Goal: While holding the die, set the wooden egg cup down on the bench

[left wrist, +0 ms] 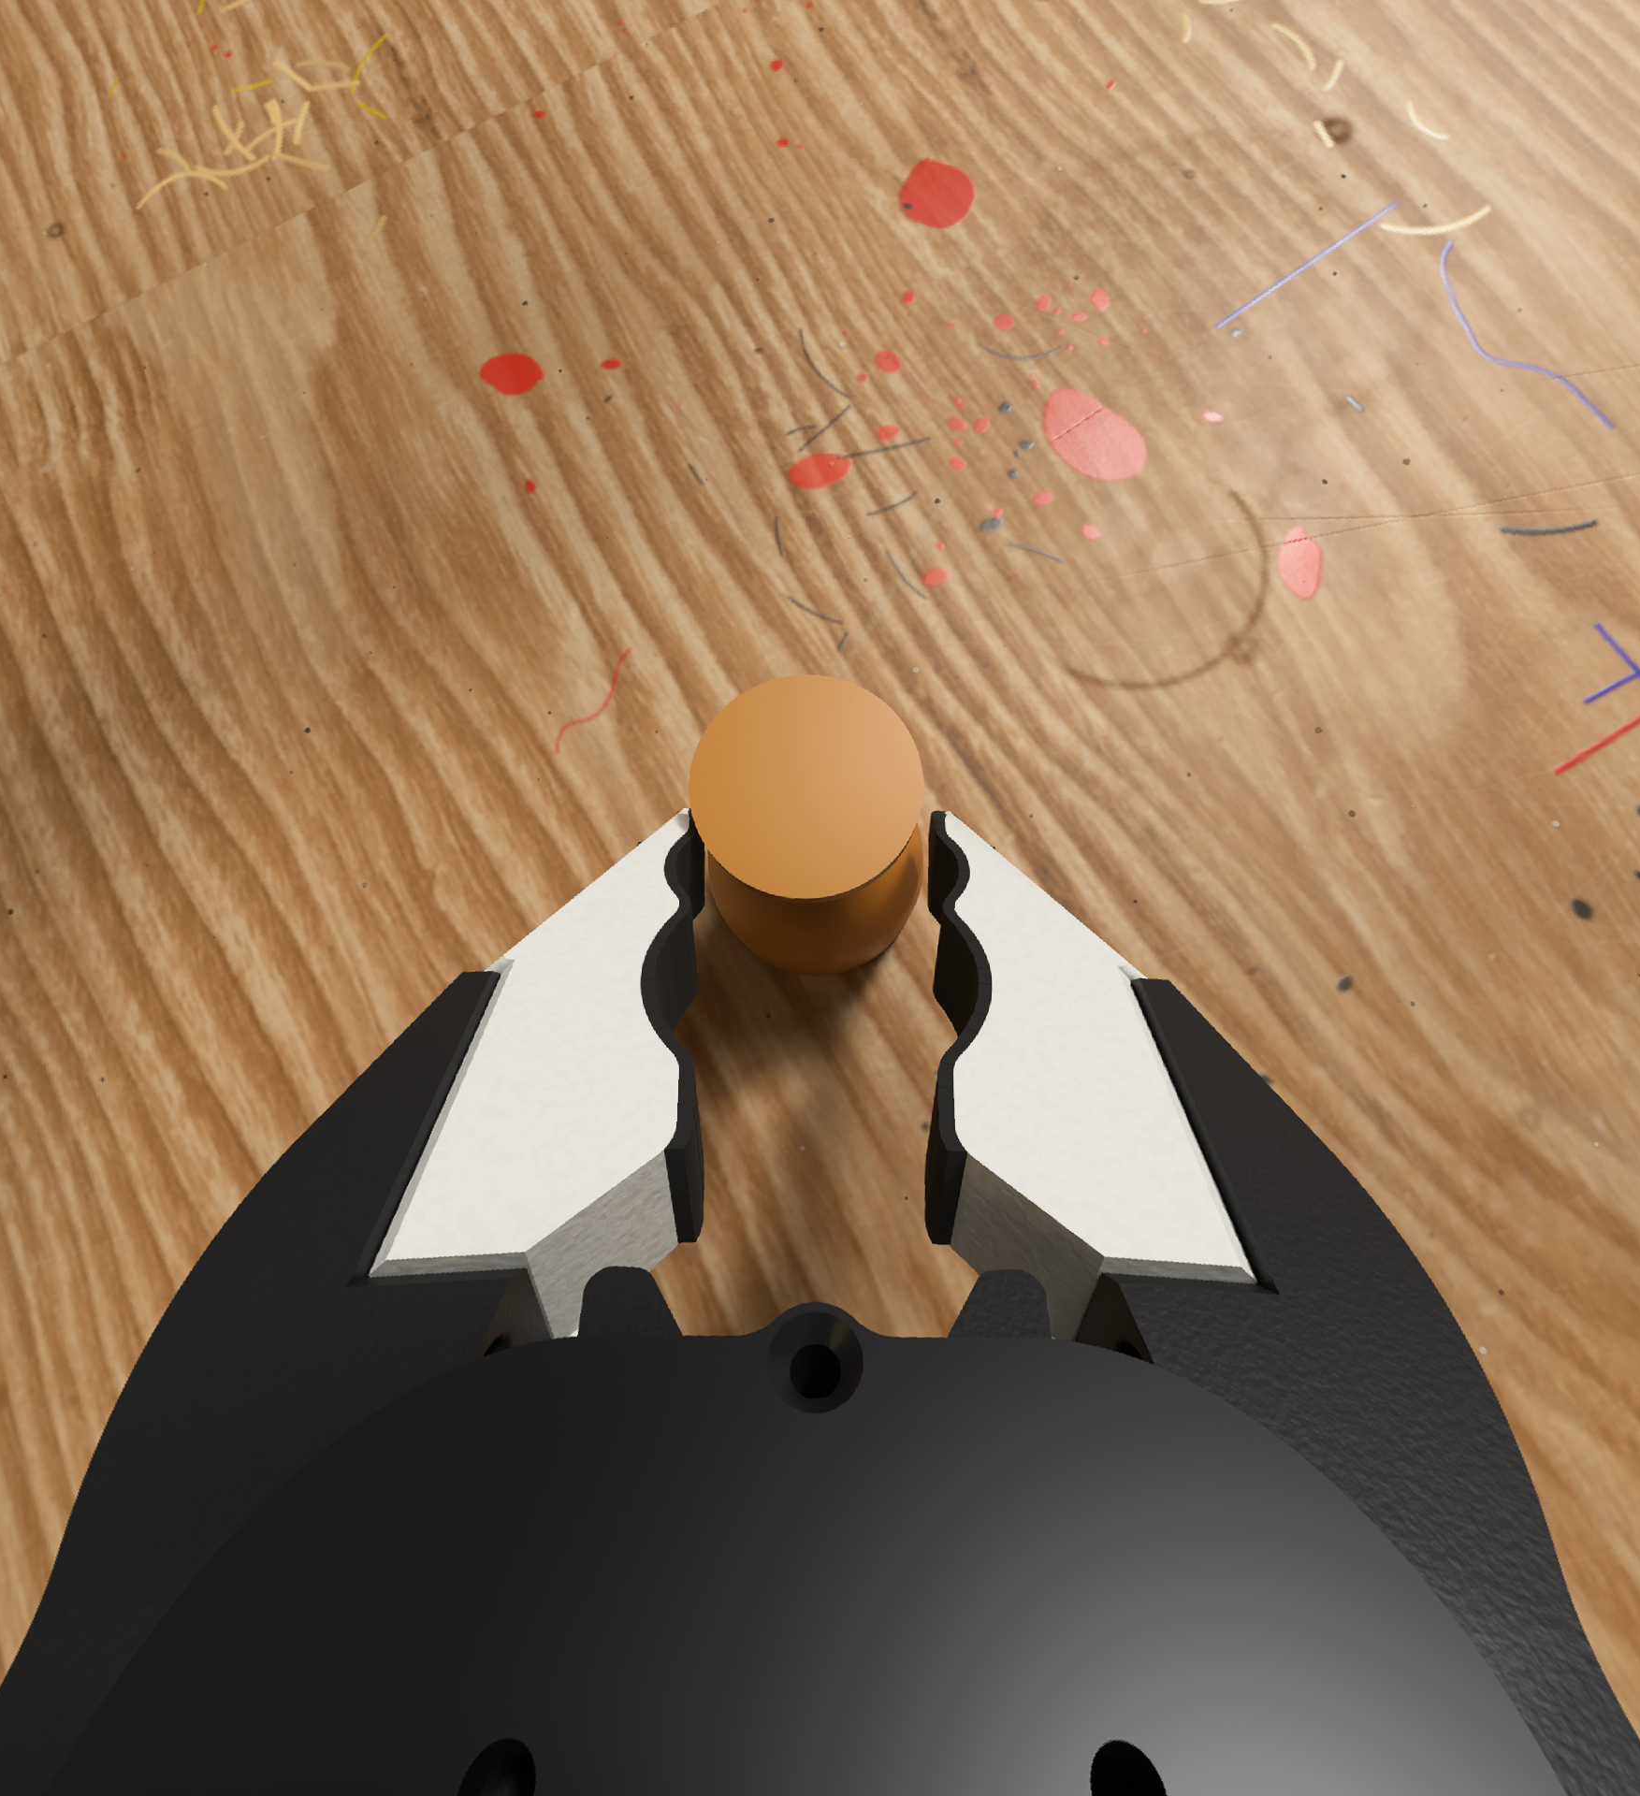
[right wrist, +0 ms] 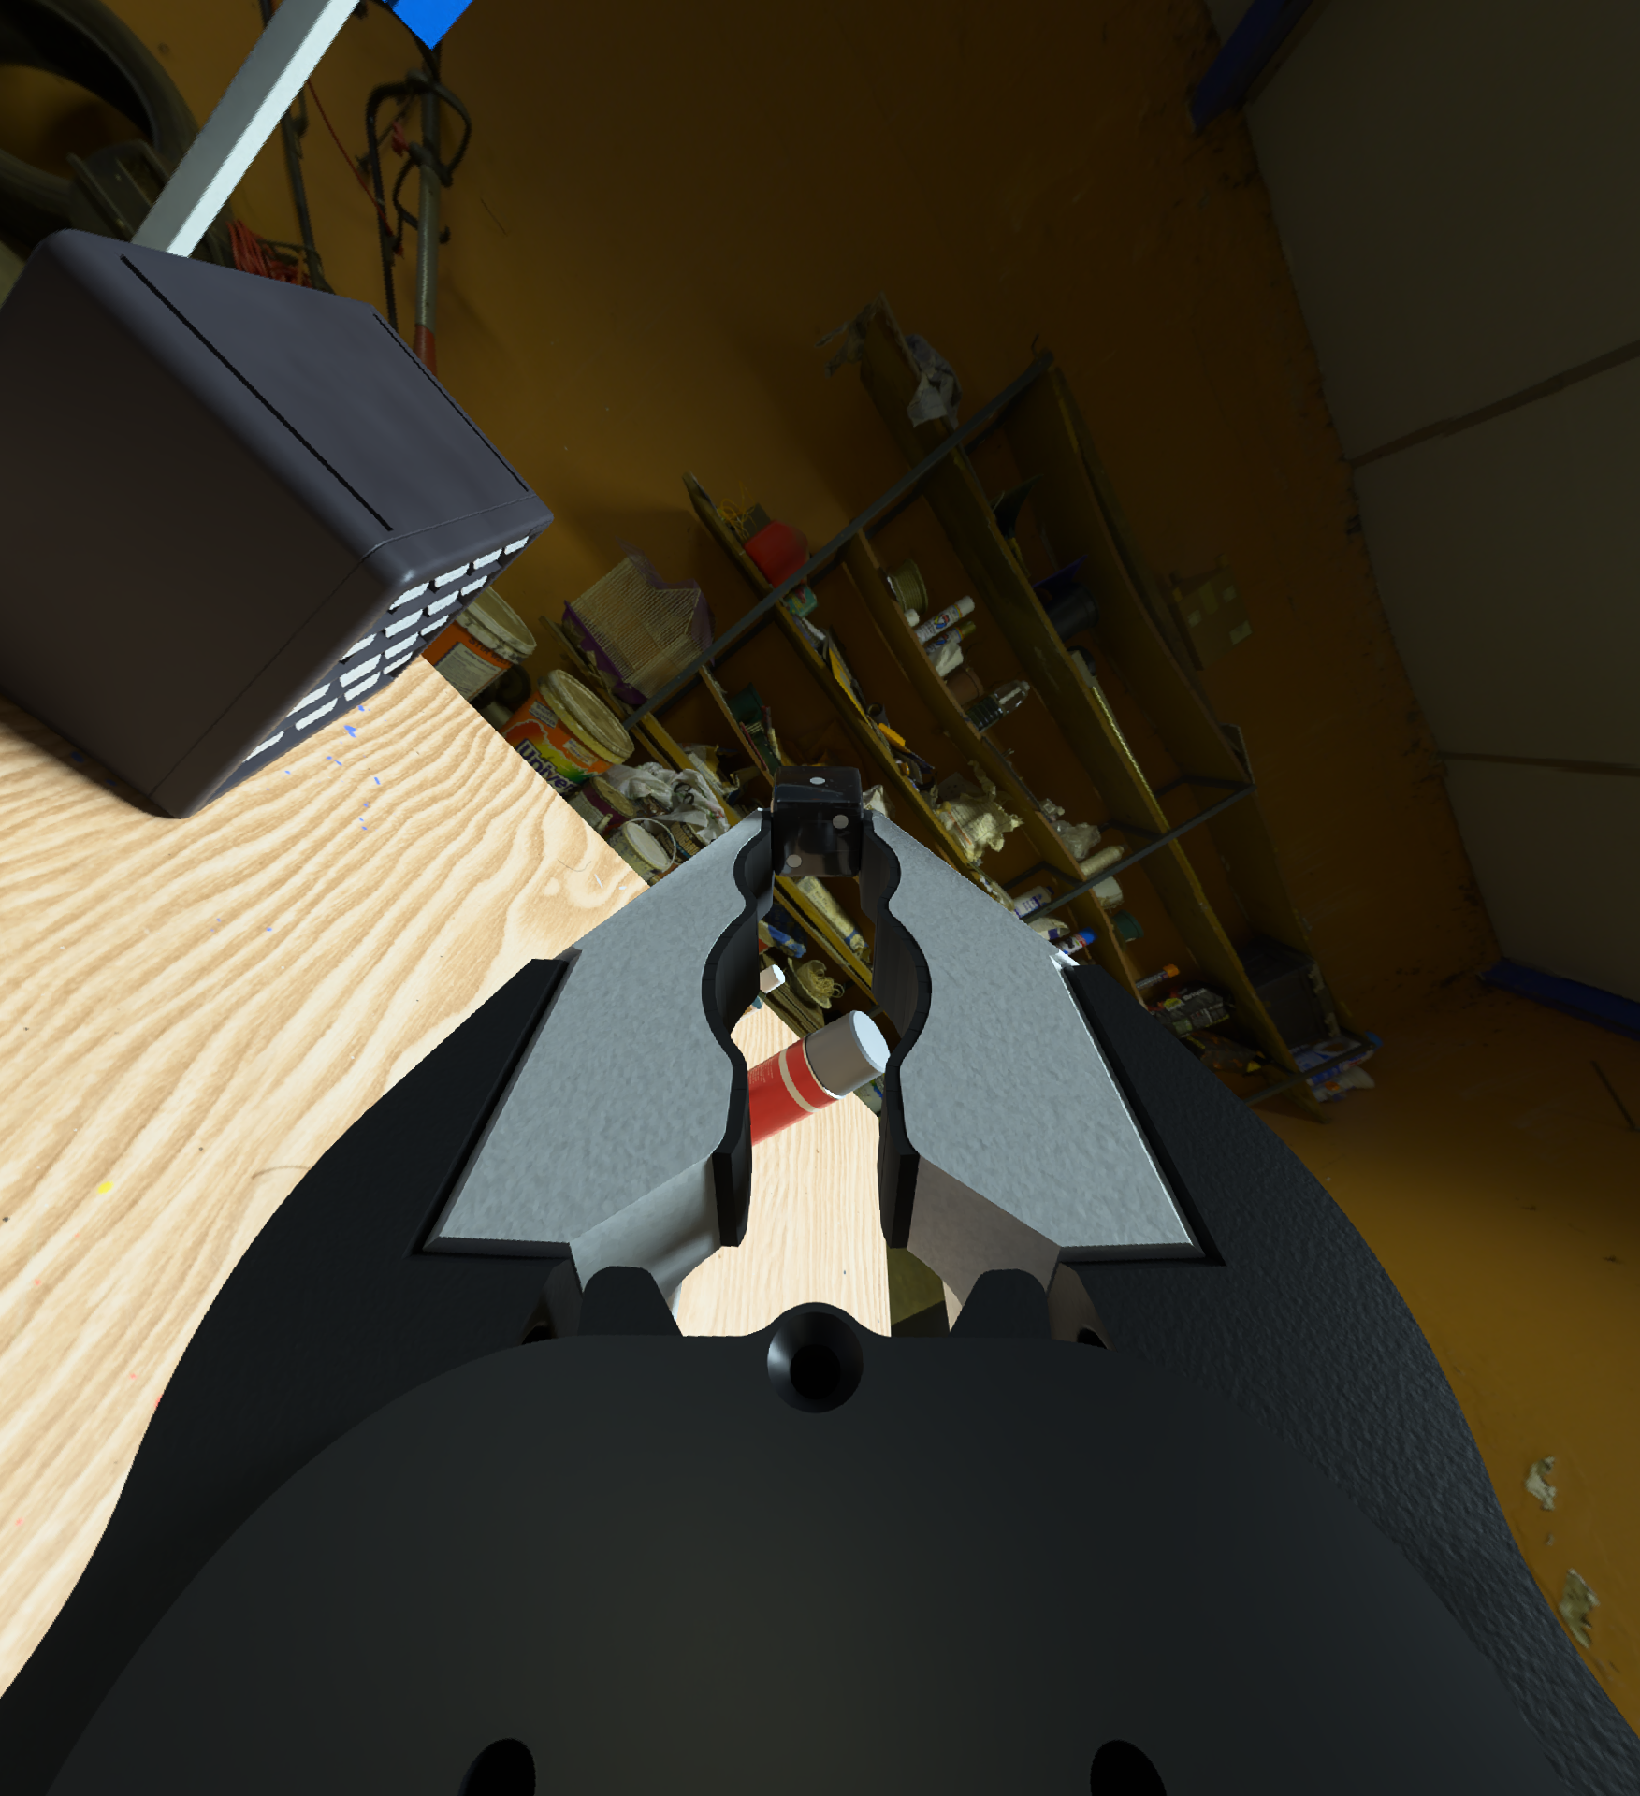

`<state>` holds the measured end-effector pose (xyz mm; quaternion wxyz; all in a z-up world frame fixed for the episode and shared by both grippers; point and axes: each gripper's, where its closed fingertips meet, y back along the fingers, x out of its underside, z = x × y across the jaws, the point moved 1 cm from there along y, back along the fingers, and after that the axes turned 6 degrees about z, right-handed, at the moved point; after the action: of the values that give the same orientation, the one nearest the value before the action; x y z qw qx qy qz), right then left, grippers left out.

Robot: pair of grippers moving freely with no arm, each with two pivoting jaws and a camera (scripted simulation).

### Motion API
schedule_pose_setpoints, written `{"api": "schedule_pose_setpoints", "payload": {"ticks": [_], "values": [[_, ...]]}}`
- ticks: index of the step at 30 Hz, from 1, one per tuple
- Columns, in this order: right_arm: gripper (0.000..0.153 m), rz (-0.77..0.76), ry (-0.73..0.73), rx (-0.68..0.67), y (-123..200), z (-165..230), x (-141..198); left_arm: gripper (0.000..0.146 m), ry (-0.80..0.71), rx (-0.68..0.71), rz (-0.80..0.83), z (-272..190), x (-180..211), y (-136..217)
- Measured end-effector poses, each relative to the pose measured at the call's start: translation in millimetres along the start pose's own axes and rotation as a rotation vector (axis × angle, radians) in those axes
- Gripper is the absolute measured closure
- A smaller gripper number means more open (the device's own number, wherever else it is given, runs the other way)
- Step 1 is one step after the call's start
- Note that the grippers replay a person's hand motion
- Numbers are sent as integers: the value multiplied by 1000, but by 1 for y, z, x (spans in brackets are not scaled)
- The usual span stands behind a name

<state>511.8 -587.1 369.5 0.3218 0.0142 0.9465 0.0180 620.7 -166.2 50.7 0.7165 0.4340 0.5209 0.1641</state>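
Observation:
The wooden egg cup (left wrist: 808,826) is a small orange-brown piece with a flat round face turned up. It stands on the wooden bench (left wrist: 310,680), its shadow right beneath it. My left gripper (left wrist: 814,855) has its fingertips on either side of the cup; a thin strip of bench shows between the cup and the right pad (left wrist: 942,875), so the jaws are slightly open. My right gripper (right wrist: 818,836) is shut on a black die (right wrist: 816,821) with white pips, held at the fingertips above the bench edge.
Red paint spots (left wrist: 1093,437) and pen marks dot the bench beyond the cup. In the right wrist view a dark box (right wrist: 194,525) stands on the bench (right wrist: 164,1020), and a red tube with a white cap (right wrist: 816,1074) lies below the fingers. Cluttered shelves (right wrist: 991,729) stand beyond the edge.

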Motion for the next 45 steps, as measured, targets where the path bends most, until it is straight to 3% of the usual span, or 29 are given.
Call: {"api": "schedule_pose_setpoints", "payload": {"ticks": [45], "values": [[136,2,14,1,0,0,0,100,0,-1,0,0,0,0]]}}
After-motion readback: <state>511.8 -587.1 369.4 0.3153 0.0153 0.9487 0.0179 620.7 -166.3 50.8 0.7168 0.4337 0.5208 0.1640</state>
